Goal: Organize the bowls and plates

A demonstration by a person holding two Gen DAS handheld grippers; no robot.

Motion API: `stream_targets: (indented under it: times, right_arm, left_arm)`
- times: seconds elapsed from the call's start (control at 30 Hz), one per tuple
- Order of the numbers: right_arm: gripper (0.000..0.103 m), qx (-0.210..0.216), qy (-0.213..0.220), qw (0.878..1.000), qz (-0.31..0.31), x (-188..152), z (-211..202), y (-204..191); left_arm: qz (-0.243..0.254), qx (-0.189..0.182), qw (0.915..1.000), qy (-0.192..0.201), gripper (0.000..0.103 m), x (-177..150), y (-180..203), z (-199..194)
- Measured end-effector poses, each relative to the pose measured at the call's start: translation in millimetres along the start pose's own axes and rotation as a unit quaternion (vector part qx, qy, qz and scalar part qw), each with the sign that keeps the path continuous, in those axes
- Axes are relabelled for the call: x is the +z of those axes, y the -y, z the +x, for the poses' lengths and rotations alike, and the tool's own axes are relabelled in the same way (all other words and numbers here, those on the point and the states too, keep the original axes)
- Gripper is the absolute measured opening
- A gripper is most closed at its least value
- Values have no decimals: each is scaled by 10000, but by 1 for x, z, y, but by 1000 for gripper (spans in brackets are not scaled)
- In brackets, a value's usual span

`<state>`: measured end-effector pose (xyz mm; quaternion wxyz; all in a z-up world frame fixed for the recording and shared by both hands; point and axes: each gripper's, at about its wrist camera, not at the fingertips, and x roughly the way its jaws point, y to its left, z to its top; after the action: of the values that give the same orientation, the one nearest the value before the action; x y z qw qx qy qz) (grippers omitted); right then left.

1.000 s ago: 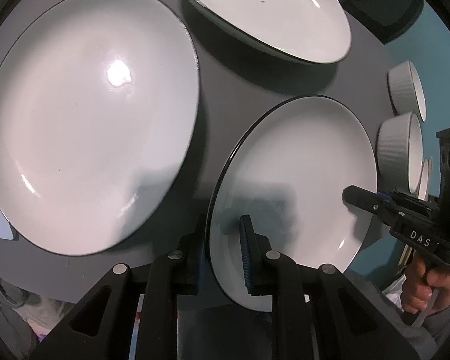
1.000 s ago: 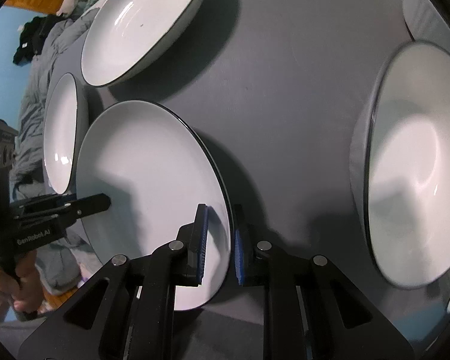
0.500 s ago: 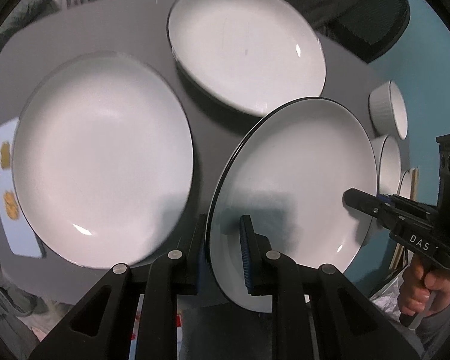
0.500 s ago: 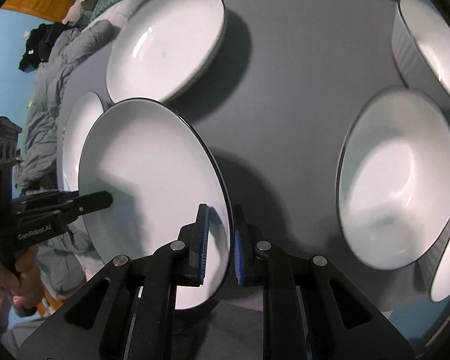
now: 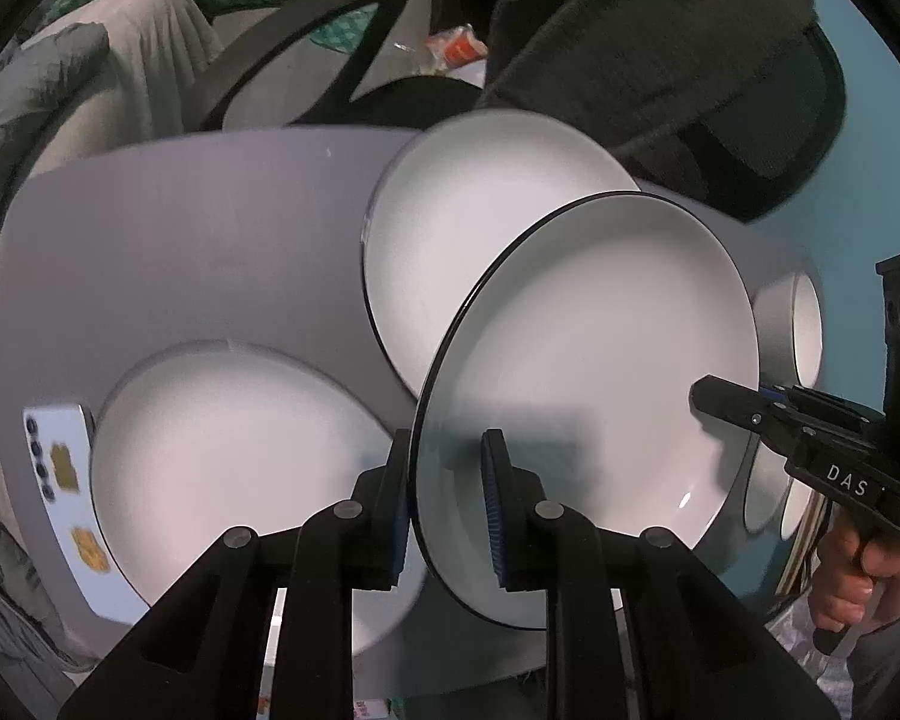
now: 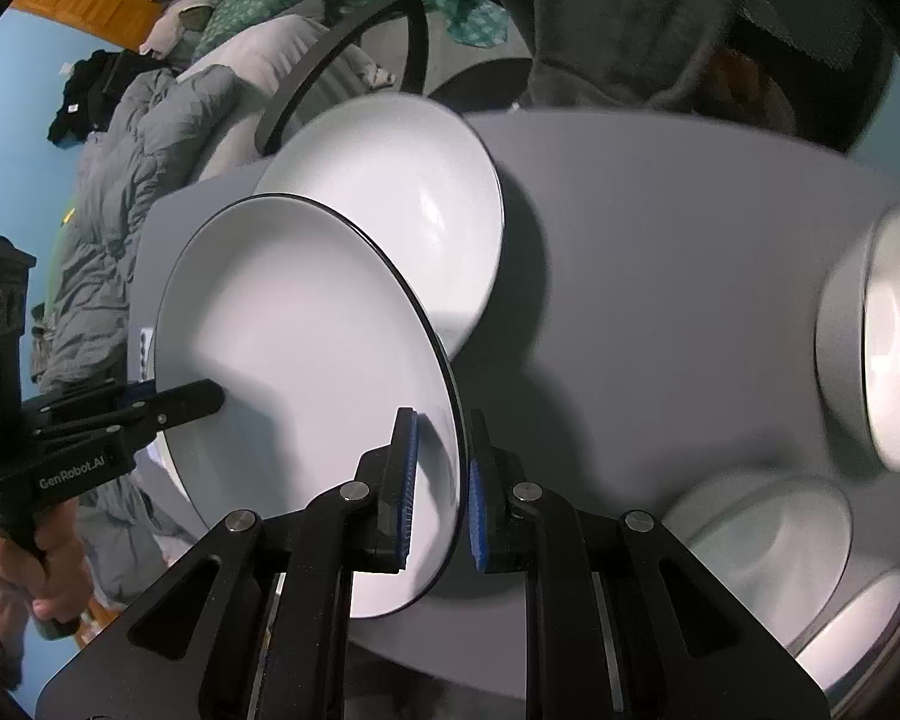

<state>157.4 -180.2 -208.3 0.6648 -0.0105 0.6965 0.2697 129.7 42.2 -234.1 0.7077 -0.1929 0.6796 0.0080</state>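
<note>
The held plate point(image 5: 594, 372) is up in the air above the gray table point(image 5: 210, 252). It is white with a thin dark rim. It is round, so it has no long side, but it is tipped, not flat.

Two tools hold it, one on each side. The left hand-held gripper point(image 5: 447, 504) pinches the rim on the plate's left side. One finger is on the white top and one is under it. The right hand-held gripper point(image 6: 438, 486) pinches the opposite rim the same way. Both are squeezed tight on the plate. In the left view the right tool's finger reaches in over the far rim, with a hand point(image 5: 852, 576) gripping its handle.

Just behind the held plate sits the far plate point(image 5: 468, 228), flat on the table. The held plate covers part of it in both views. I think this is where the plate may go next, on top, though I cannot be sure. From both tools it lies ahead and below.

A second plate, the near plate point(image 5: 222, 456), rests flat to the left, closest to the left tool. A blue and white card point(image 5: 60, 480) lies beside it.

White bowls point(image 6: 882, 348) sit to the right, nearest the right tool.

Both hands must level the plate and lower it together.
</note>
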Motion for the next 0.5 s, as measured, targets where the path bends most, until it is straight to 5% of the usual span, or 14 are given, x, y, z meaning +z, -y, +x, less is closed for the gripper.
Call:
stream_targets:
  times: [0.5]
  right_arm:
    - [16, 134, -237, 9996, -91, 67, 29, 3]
  left_arm:
    - [-137, 393, 9991, -44, 22, 52, -11, 19]
